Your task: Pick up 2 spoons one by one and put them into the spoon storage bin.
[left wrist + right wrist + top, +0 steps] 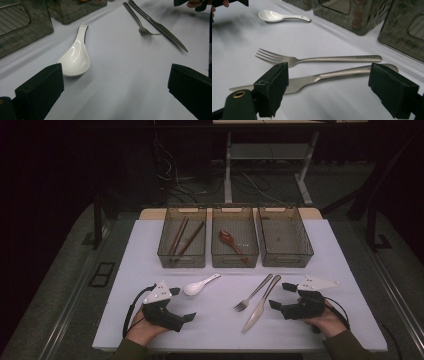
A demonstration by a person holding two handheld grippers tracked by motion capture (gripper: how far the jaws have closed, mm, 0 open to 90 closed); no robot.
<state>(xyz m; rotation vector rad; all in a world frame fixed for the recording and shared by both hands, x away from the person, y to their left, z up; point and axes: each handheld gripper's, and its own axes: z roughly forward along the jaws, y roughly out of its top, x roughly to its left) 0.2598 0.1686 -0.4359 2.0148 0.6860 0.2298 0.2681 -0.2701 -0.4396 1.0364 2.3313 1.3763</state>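
Lying on the white table [150, 250], the knife [260, 304] is resting just beside the fork [254, 292], in front of the three grey bins [235, 237]; the right gripper [280, 295] is hovering just to the right of the knife, its jaws spread wide on either side of the handle in the right gripper view, pressing nothing; the left gripper [182, 305] is sitting released near the white spoon [200, 285], gripping nothing.
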